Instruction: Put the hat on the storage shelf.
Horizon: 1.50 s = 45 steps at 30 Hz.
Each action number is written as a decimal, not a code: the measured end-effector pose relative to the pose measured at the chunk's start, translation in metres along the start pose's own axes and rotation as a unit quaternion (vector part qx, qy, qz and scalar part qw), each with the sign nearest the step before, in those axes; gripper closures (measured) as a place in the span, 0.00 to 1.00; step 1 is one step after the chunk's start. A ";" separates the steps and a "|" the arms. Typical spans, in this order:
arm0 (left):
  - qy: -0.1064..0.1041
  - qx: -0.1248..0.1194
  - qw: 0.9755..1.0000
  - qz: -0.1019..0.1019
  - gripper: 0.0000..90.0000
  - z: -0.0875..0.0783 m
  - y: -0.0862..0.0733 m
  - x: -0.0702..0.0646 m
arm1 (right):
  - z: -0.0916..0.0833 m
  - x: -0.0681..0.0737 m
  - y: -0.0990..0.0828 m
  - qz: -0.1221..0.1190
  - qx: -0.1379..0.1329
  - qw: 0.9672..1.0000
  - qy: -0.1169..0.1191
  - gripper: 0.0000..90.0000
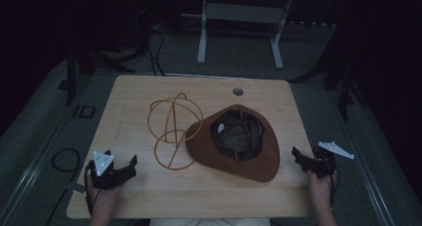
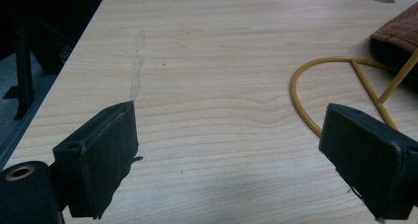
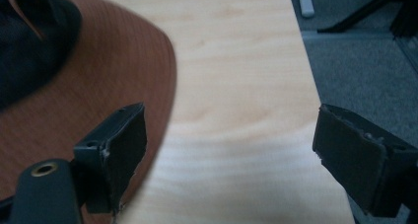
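The brown hat (image 3: 74, 86) looks blurred, frame-cropped.

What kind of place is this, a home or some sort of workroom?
Probably a lab or recording workroom, not a home. A plain wooden desk with a cable hole stands on grey carpet, cables trail across the floor, and a white equipment frame stands behind in a dark room.
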<state>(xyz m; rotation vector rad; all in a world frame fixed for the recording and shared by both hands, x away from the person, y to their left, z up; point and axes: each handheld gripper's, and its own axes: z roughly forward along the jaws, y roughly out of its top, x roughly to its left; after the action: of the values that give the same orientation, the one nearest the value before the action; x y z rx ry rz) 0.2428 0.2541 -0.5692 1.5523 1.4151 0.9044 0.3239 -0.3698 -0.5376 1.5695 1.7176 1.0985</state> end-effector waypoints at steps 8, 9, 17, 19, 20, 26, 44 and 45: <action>-0.001 -0.002 1.000 0.002 0.10 0.000 0.000 -0.001 | -0.006 0.012 0.034 0.000 -0.022 1.000 0.012 0.14; -0.001 -0.001 1.000 0.003 0.10 0.000 0.000 -0.002 | -0.006 0.013 0.039 -0.003 -0.027 1.000 0.011 0.14; -0.004 -0.001 1.000 0.010 0.10 0.000 0.000 -0.003 | -0.005 0.033 0.071 -0.033 -0.028 0.999 0.029 0.15; -0.004 0.000 1.000 0.011 0.10 0.000 0.000 -0.003 | -0.001 0.039 0.076 -0.041 -0.020 0.998 0.044 0.15; -0.004 0.000 1.000 0.010 0.10 0.000 0.000 -0.003 | 0.001 0.043 0.078 -0.046 -0.016 0.998 0.048 0.15; -0.008 0.000 1.000 0.010 0.10 0.000 0.000 -0.002 | 0.018 0.063 0.085 -0.054 0.011 0.995 0.078 0.17; -0.014 -0.005 1.000 0.014 0.10 0.000 0.001 -0.004 | 0.071 0.103 0.090 -0.101 0.080 0.988 0.083 0.22; -0.014 -0.005 1.000 0.014 0.10 0.000 0.001 -0.004 | 0.075 0.104 0.089 -0.104 0.082 0.988 0.077 0.22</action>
<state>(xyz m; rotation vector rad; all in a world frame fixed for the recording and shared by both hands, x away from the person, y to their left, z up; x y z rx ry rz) 0.2423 0.2500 -0.5681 1.5746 1.3701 0.9016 0.4164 -0.2548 -0.4868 1.3915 2.0693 1.0163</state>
